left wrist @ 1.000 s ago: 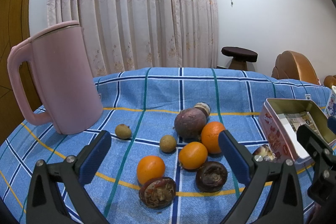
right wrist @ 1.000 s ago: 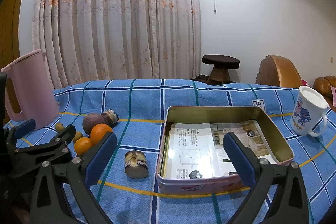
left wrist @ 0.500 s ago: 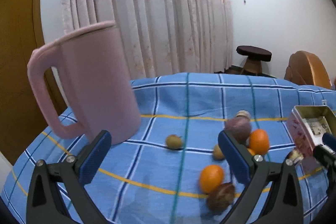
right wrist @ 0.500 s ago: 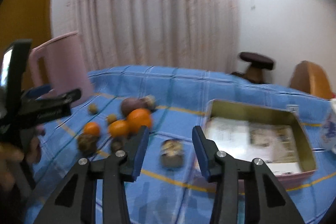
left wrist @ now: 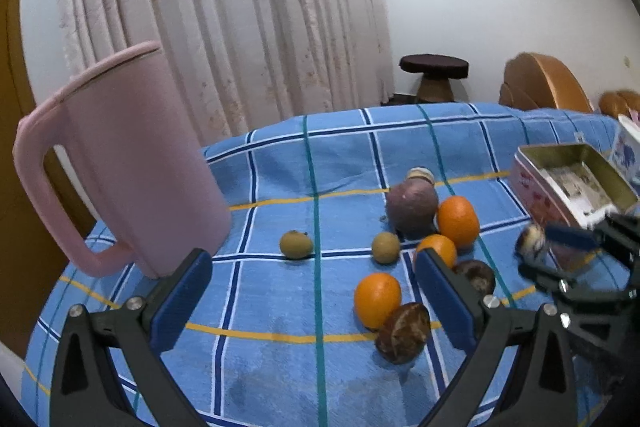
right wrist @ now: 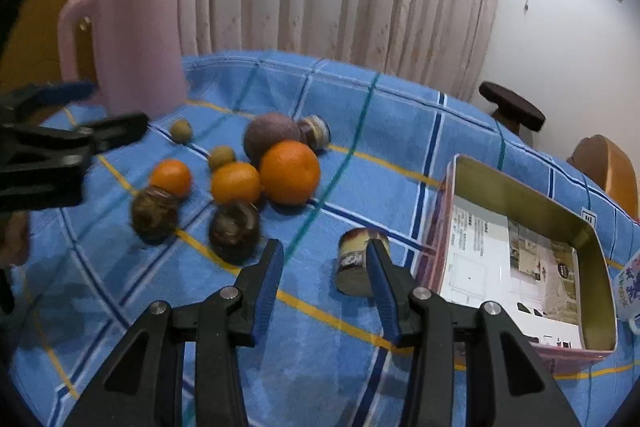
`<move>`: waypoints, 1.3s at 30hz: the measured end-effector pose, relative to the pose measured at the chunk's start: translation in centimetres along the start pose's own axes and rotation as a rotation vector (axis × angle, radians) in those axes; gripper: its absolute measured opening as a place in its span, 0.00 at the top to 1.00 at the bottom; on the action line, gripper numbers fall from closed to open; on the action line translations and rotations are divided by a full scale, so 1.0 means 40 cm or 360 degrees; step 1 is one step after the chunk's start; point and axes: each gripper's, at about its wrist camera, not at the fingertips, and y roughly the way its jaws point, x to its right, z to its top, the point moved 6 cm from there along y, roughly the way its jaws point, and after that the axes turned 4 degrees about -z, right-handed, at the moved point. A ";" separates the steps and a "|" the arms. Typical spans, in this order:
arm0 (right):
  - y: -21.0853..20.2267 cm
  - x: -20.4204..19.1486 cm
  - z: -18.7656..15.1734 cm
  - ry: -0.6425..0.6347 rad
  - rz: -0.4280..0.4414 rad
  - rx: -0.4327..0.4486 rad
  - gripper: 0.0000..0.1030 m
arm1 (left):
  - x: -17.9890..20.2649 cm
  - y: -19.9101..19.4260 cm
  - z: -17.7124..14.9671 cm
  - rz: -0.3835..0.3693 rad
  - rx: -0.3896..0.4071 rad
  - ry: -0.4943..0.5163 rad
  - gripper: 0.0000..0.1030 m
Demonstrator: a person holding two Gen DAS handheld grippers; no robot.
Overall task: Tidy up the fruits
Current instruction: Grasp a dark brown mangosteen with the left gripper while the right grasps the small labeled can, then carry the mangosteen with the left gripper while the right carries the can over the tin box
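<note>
Fruits lie clustered on the blue checked cloth (left wrist: 344,155): three oranges (right wrist: 289,171), a large purple fruit (right wrist: 273,139), two dark brown round fruits (right wrist: 234,230), two small tan fruits (left wrist: 296,244). An open tin box (right wrist: 520,203) stands to the right. My left gripper (left wrist: 316,287) is open and empty above the cloth, near the orange (left wrist: 377,299). My right gripper (right wrist: 325,269) is open with a narrower gap and empty, its right finger beside a small brown-and-cream piece (right wrist: 358,267) lying by the tin.
A tall pink jug (left wrist: 132,163) stands at the left. A white printed mug (right wrist: 628,291) stands right of the tin. Another striped round piece (right wrist: 316,131) lies behind the purple fruit. Curtain, stool and chair stand beyond the table.
Both grippers swung left, then settled. The right gripper narrowed its opening and moved down toward the cloth near the small piece by the tin. No fruit has moved.
</note>
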 end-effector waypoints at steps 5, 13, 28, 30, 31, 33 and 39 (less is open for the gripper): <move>0.033 -0.025 0.003 -0.0258 -0.0175 -0.0046 0.56 | -0.003 0.007 -0.005 -0.0024 -0.0053 0.0047 0.00; 0.050 0.020 -0.013 -0.0332 -0.0384 -0.0092 0.69 | 0.043 0.008 -0.050 -0.0303 -0.0162 0.0226 0.01; -0.082 0.058 0.039 0.0195 0.0148 0.0154 0.69 | 0.102 0.072 -0.091 -0.0585 -0.0383 0.0061 0.44; -0.095 0.055 0.037 0.0220 0.0179 0.0168 0.69 | 0.103 0.080 -0.089 -0.0555 -0.0370 0.0028 0.42; -0.096 0.051 0.035 0.0225 0.0193 0.0169 0.69 | 0.098 0.086 -0.091 -0.0544 -0.0371 -0.0008 0.41; -0.095 0.044 0.027 0.0226 0.0197 0.0169 0.69 | 0.087 0.100 -0.097 -0.0508 -0.0392 -0.0041 0.41; -0.091 0.053 0.012 0.0236 0.0187 0.0157 0.69 | 0.079 0.105 -0.114 -0.0563 -0.0445 -0.0035 0.63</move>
